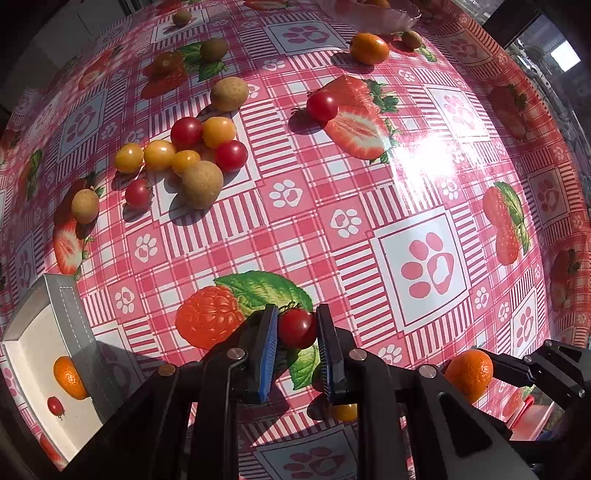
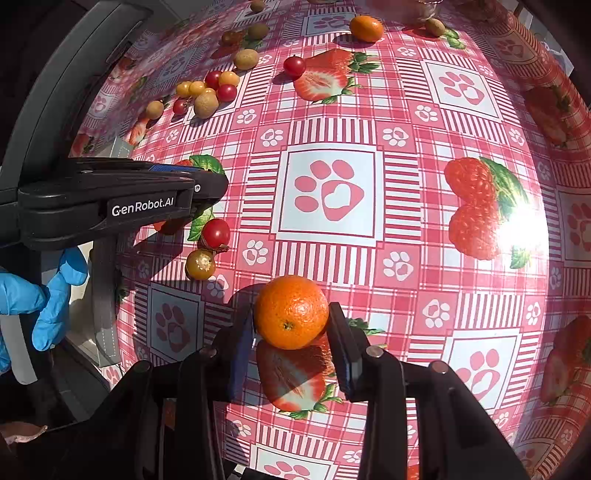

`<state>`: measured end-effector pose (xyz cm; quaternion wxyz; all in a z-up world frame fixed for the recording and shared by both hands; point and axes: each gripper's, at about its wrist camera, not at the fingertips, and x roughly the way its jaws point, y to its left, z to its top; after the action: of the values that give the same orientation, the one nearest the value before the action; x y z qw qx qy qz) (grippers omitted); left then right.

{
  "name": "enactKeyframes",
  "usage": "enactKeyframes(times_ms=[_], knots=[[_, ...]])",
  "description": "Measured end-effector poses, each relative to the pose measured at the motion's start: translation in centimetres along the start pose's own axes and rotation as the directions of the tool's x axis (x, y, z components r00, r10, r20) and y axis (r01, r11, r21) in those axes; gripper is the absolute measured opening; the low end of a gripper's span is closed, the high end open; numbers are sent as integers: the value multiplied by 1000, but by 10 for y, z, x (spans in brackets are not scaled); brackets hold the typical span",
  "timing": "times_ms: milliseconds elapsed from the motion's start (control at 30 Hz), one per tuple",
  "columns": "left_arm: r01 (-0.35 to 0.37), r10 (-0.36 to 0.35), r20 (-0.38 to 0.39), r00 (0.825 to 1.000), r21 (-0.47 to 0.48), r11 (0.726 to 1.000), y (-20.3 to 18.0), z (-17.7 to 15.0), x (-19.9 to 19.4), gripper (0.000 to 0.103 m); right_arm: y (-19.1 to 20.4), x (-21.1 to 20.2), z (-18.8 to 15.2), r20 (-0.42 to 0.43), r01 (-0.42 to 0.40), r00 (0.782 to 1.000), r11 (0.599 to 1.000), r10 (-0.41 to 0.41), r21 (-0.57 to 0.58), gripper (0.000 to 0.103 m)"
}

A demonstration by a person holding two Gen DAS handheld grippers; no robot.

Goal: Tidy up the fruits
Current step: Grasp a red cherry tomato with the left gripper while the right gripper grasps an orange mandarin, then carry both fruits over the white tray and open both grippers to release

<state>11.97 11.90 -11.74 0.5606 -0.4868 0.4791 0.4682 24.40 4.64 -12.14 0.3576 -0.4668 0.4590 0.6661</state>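
My left gripper (image 1: pixel 297 328) is shut on a red cherry tomato (image 1: pixel 296 328), held above the table. My right gripper (image 2: pixel 291 317) is shut on a small orange mandarin (image 2: pixel 291 312); the mandarin also shows in the left wrist view (image 1: pixel 469 374). A grey box (image 1: pixel 66 310) at the lower left holds another mandarin (image 1: pixel 69 377) and a red tomato (image 1: pixel 55 406). A cluster of yellow and red cherry tomatoes (image 1: pixel 184 146) and tan longans (image 1: pixel 202 184) lies at the far left. The left gripper's body shows in the right wrist view (image 2: pixel 122 199).
A red tomato (image 2: pixel 216 232) and a yellow one (image 2: pixel 200 264) lie below the left gripper. A lone red tomato (image 1: pixel 322 106), a kumquat (image 1: pixel 369 48) and more longans (image 1: pixel 229 94) lie farther back. A glass bowl (image 1: pixel 373 16) stands at the far edge.
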Motion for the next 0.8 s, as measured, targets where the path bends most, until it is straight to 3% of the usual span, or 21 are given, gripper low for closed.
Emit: enactKeyframes(times_ms=[233, 567, 800], knots=[[37, -37, 14, 999, -59, 998, 21, -29, -20, 22, -16, -13, 9, 2, 1, 1000, 999, -1, 32, 42], [39, -30, 59, 998, -154, 987, 58, -73, -49, 22, 20, -23, 27, 13, 3, 1000, 1000, -3, -19, 42], [41, -17, 99, 995, -241, 970, 106, -103, -72, 22, 59, -26, 40, 12, -4, 1000, 994, 5, -107, 42]])
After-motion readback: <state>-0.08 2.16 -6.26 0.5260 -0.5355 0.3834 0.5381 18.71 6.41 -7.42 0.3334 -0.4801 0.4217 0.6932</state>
